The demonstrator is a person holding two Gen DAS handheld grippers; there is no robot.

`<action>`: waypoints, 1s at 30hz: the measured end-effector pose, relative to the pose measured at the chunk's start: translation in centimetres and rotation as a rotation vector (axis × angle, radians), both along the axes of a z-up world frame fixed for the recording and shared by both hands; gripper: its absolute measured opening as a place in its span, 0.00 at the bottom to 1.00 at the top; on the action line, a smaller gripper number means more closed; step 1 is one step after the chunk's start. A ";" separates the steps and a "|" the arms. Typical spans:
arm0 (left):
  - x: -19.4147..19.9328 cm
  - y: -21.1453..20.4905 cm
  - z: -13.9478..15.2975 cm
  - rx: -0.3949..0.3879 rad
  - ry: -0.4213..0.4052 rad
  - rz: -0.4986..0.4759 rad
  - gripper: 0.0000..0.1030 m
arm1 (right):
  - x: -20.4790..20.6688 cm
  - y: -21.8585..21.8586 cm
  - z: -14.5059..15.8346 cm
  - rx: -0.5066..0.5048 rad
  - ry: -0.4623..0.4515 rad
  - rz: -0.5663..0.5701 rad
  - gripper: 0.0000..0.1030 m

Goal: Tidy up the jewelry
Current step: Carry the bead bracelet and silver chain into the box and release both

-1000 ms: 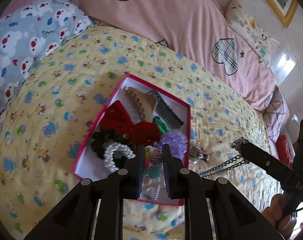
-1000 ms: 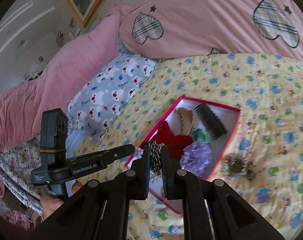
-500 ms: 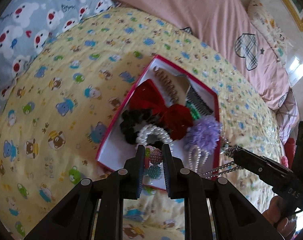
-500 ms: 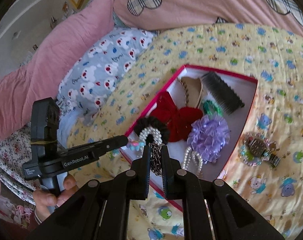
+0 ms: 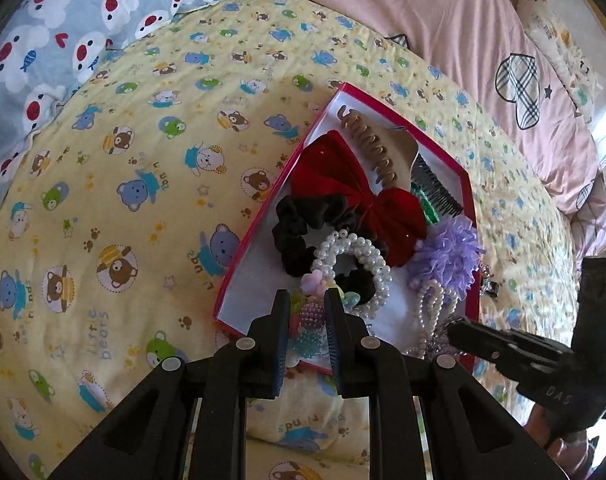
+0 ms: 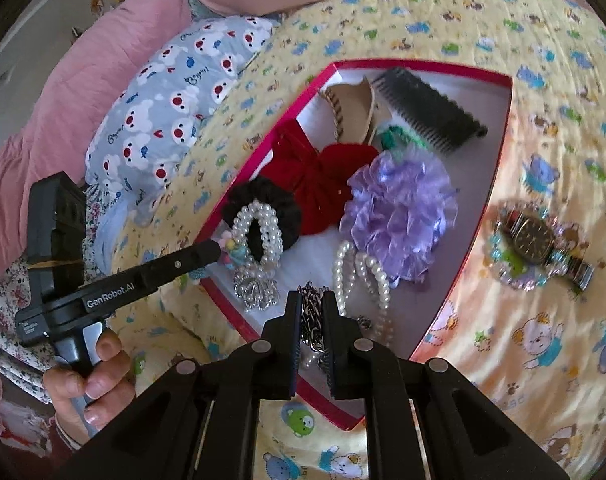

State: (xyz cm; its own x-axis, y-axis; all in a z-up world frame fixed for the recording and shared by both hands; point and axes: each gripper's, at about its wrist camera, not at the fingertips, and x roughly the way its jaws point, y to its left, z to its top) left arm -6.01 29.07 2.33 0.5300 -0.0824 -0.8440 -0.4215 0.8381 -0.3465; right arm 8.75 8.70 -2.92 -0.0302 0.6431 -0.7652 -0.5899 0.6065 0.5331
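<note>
A red-rimmed box with a white floor lies on the bedspread; its rim also shows in the right wrist view. My left gripper is shut on a colourful beaded bracelet over the box's near corner. My right gripper is shut on a metal chain just above the near end of the box. Inside the box lie a red bow, a black scrunchie, a pearl bracelet, a purple flower and a black comb.
A dark watch rests on a beaded ring on the yellow bear-print bedspread, right of the box. A blue pillow and a pink duvet lie beyond it. A hand holds the left gripper's handle.
Both grippers have come down toward the box, which now looks larger and closer. The bracelet and the chain stay held between the fingers.
</note>
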 end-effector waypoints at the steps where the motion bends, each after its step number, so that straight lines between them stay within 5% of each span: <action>1: 0.1 0.0 0.0 -0.001 -0.002 0.001 0.16 | -0.1 0.2 -0.1 -0.003 0.001 0.005 0.09; 30: -0.6 0.0 -0.1 -0.012 0.002 0.007 0.20 | -0.2 1.6 -0.7 0.006 0.023 0.017 0.14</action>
